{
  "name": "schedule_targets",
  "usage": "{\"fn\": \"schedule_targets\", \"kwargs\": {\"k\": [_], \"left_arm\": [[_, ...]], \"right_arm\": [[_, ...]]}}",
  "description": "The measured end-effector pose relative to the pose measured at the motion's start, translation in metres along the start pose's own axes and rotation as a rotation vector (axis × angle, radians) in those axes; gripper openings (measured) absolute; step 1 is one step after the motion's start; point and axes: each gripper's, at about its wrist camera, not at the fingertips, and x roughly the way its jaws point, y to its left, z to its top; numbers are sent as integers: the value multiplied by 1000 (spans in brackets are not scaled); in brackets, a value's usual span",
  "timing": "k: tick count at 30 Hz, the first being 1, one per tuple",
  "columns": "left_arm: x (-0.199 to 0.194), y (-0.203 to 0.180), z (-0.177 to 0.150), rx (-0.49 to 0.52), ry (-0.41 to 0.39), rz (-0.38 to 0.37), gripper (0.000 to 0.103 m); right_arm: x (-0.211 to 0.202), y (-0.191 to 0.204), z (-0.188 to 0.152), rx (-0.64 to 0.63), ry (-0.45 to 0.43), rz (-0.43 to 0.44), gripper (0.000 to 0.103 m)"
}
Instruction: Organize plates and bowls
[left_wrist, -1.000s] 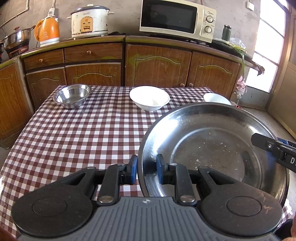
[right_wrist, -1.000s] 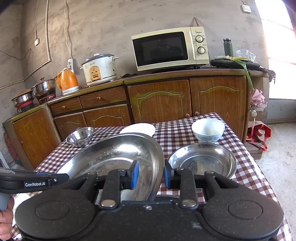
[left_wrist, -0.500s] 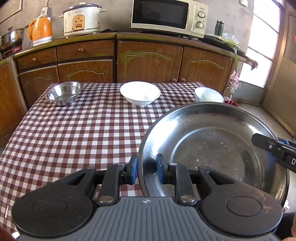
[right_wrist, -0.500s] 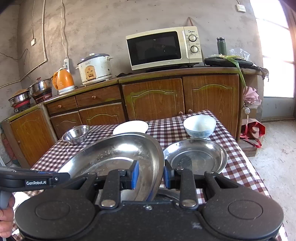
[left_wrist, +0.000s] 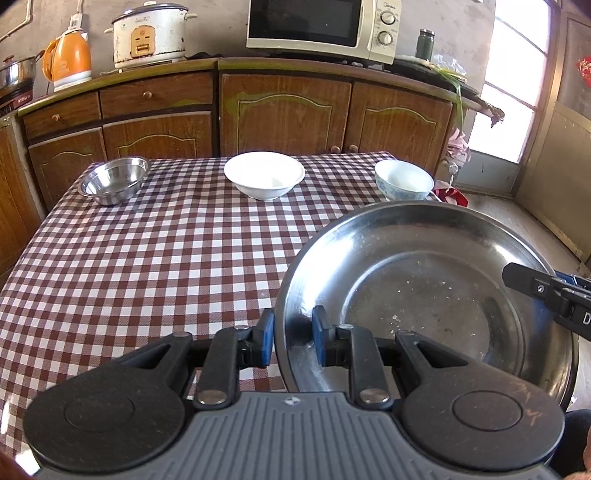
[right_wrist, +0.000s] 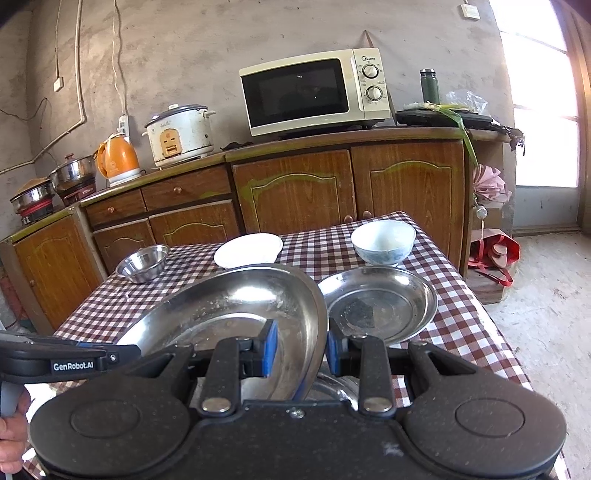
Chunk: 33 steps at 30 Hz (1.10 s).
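Above the checked surface (left_wrist: 147, 258), I hold the large steel plate (left_wrist: 424, 288) by opposite rims, left fingers (left_wrist: 291, 341) and right fingers (right_wrist: 301, 349) each pinching an edge. Over the past second it has drifted toward the smaller steel plate (right_wrist: 380, 306), now just beside it, so stacking looks close.

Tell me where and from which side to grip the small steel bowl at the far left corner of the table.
Grip the small steel bowl by its thin rolled rim, one finger inside, one outside. It stands upright and open, with bare tablecloth on its near side, so coming from the near side, angled downward, looks easiest. Its sloped, shiny wall would probably slip.
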Motion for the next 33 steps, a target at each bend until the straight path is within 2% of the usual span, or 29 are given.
{"fn": "schedule_targets", "kwargs": {"k": [17, 33], "left_arm": [[18, -10, -8, 27, 36, -23, 23], [42, -16, -20, 54, 100, -29, 23]], "right_arm": [[2, -17, -16, 25, 40, -34, 35], [18, -29, -39, 43, 126, -74, 35]]}}
